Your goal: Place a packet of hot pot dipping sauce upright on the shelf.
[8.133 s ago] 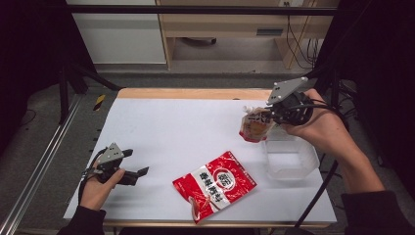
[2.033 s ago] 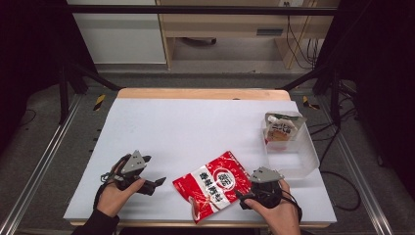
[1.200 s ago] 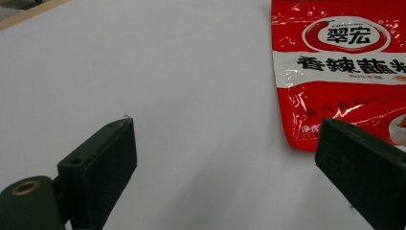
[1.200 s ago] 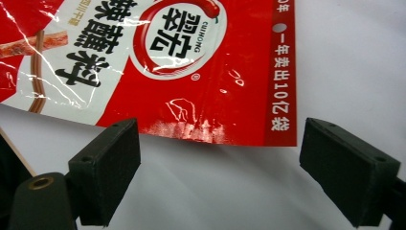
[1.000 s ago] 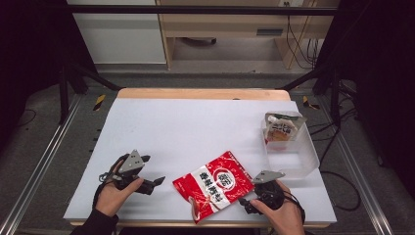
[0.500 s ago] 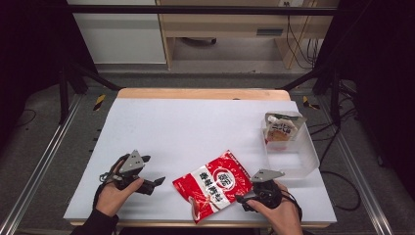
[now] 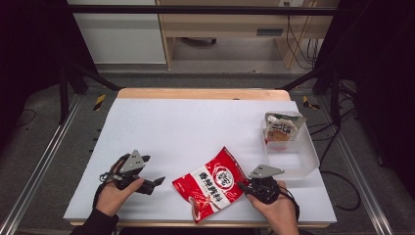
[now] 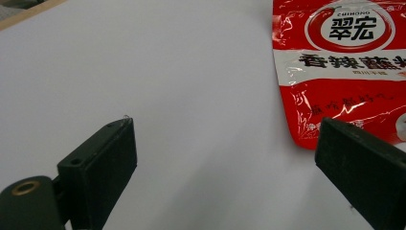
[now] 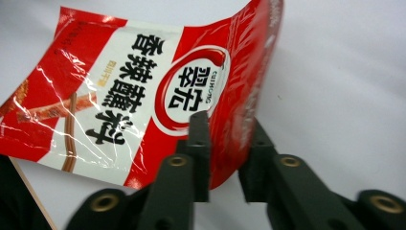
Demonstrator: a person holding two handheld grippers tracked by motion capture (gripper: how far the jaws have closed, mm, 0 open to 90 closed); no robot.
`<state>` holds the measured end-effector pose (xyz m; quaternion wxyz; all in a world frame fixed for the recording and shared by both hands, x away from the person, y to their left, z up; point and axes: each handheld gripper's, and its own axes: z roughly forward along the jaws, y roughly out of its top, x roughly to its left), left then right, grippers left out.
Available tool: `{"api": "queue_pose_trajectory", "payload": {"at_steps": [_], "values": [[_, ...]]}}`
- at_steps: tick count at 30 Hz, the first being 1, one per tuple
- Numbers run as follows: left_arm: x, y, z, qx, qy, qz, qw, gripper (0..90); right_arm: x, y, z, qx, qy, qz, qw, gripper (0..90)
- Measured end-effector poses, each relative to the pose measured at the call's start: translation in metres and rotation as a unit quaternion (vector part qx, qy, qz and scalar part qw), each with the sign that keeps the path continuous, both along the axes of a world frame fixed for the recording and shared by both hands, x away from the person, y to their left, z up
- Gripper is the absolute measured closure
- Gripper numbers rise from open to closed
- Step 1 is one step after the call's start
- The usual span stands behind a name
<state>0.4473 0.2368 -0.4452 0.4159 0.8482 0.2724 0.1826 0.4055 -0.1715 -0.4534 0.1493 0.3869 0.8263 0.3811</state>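
Note:
A red and white snack bag lies near the table's front edge. My right gripper is at the bag's right edge. Its jaws have just been closing, and in the right gripper view they pinch the edge of the bag between them, lifting and curling that edge. To the left of the bag, my left gripper rests on the table. Its jaws stand wide open with nothing between them, and the bag's corner lies beyond them.
A clear plastic tub stands at the right side of the white table top, with a brown and white packet leaning in its far end. The table's front edge runs just below both hands.
My right gripper has closed its jaws on the bag's right edge, and that edge has lifted a little. The left hand has stayed where it was.

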Motion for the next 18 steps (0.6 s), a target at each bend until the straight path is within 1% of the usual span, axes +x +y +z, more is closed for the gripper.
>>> {"api": "queue_pose_trajectory", "payload": {"at_steps": [2,5,8,9,11,14,17,18], "values": [[0.0,0.0,0.001,-0.001,-0.004,0.002,1.0,7.3,-0.001,0.002,0.001,0.005,-0.006,0.001,1.0,85.4],[0.0,0.0,0.001,-0.001,-0.005,0.002,1.0,7.5,0.001,0.007,0.006,-0.001,-0.025,0.005,0.9997,89.6],[0.0,0.001,0.001,0.002,-0.006,0.005,1.0,7.5,0.004,0.013,0.014,-0.007,-0.044,0.007,0.999,90.0],[0.0,0.001,0.001,0.003,-0.006,0.005,1.0,7.5,0.006,0.017,0.017,-0.017,-0.051,0.01,0.9985,90.0],[0.0,0.002,0.001,0.002,-0.006,0.007,1.0,7.5,0.011,0.022,0.02,-0.026,-0.057,0.017,0.9979,90.0],[0.0,0.003,0.001,0.002,-0.005,0.009,0.9999,7.6,0.02,0.028,0.026,-0.032,-0.068,0.023,0.9969,90.0],[0.001,0.004,0.002,-0.003,-0.007,0.012,0.9999,7.5,0.031,0.037,0.032,-0.038,-0.079,0.036,0.9955,90.0],[0.002,0.005,0.004,-0.011,-0.01,0.015,0.9998,7.4,0.034,0.039,0.034,-0.039,-0.082,0.04,0.9951,90.0]]}}
